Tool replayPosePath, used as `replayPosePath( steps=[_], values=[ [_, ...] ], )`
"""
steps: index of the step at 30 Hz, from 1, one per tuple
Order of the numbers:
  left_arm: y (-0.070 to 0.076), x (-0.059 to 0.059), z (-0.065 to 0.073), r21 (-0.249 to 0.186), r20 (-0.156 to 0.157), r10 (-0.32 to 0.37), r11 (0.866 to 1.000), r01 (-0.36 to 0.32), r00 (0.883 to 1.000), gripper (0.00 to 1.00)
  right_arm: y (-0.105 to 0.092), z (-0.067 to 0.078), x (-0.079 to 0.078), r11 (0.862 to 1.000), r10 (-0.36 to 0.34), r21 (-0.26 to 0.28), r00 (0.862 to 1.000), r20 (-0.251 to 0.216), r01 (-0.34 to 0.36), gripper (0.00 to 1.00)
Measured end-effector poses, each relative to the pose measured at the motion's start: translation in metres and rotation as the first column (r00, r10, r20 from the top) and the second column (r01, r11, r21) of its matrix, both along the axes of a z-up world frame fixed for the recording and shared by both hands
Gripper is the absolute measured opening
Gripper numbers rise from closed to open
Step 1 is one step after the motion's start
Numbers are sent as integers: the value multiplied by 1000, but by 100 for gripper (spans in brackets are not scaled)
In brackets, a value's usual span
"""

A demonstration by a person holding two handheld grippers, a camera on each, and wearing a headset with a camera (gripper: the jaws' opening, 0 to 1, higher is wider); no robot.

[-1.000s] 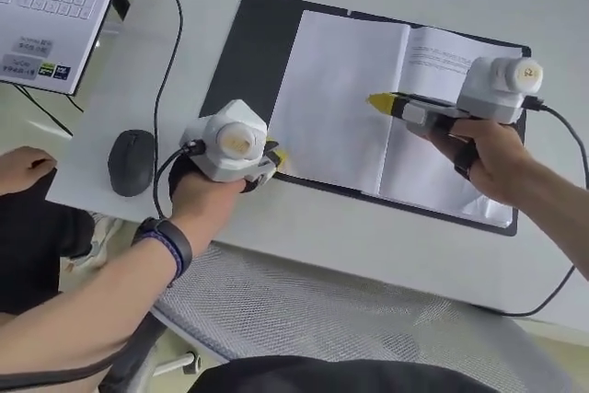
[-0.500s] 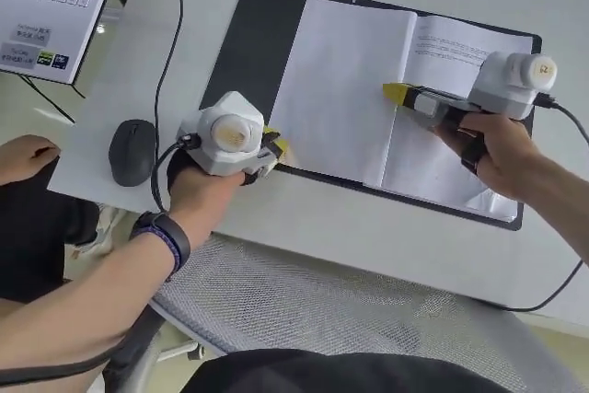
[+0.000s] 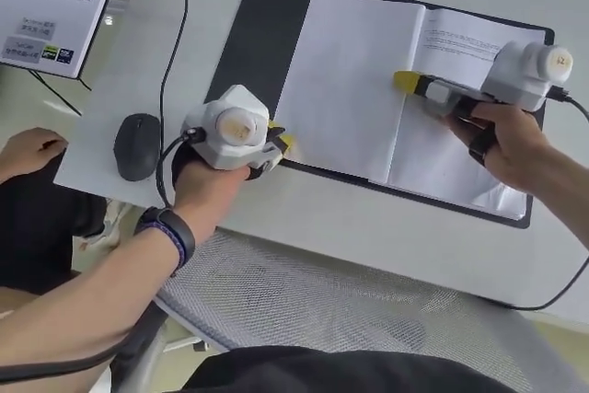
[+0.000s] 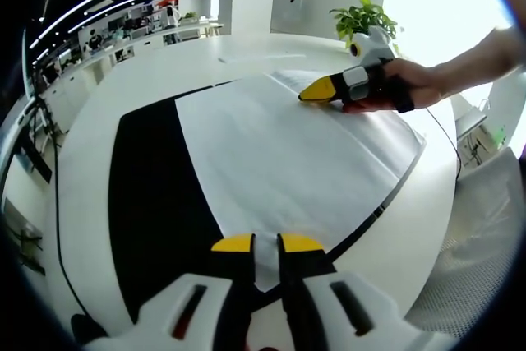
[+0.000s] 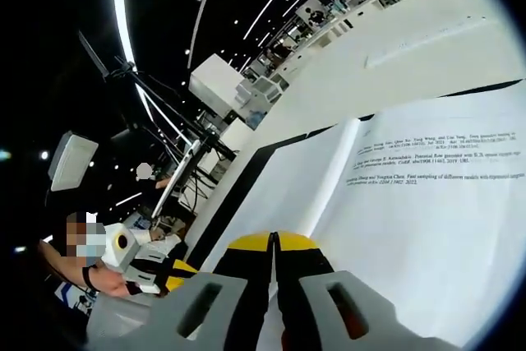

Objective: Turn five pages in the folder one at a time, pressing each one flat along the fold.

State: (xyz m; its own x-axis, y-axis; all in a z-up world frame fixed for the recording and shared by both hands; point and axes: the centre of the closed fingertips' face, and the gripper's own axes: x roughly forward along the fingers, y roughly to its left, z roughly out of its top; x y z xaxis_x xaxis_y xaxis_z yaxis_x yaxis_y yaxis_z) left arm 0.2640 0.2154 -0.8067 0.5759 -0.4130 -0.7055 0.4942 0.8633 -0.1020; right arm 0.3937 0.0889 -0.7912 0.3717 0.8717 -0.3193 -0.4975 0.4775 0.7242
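**A:** Where's the folder (image 3: 262, 34)?

**B:** It's open flat on the desk (image 3: 322, 218). A blank page (image 3: 345, 80) lies over to the left and a printed page (image 3: 465, 43) sits on the right.

**A:** And the right gripper (image 3: 405, 82)?

**B:** Its jaws are closed on nothing, and the yellow tips rest on the paper right beside the fold (image 3: 394, 140), in its far half. I'd say it's working as a presser, since closed jaws make one firm edge to run down the crease.

**A:** The left gripper (image 3: 283, 143)?

**B:** It's at the blank page's near left corner, by the folder's edge. Its own view shows the jaws close together with a thin slit between them and the corner right at the tips. I can't tell whether it pinches the sheet or only rests there. Either way, it probably keeps that page from springing back.

**A:** What's the next move?

**B:** Probably a slide along the fold toward the person. A light touch matters, because dragging hard could wrinkle the paper. The number of pages turned can't be read from this.
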Motion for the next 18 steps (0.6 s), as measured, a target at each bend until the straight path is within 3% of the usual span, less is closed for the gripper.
replayPosePath(
  steps=[8, 18],
  values=[
    [1, 1, 0, -3, -6, 2, 1000, -2, 1000, 8, 1, -3, 31, 999, -43, 14, 999, -7, 43, 0],
    [3, 4, -2, -10, -15, 19, 1000, -19, 1000, 6, -4, -6, 74, 987, -142, 70, 989, -43, 145, 0]
  ],
)
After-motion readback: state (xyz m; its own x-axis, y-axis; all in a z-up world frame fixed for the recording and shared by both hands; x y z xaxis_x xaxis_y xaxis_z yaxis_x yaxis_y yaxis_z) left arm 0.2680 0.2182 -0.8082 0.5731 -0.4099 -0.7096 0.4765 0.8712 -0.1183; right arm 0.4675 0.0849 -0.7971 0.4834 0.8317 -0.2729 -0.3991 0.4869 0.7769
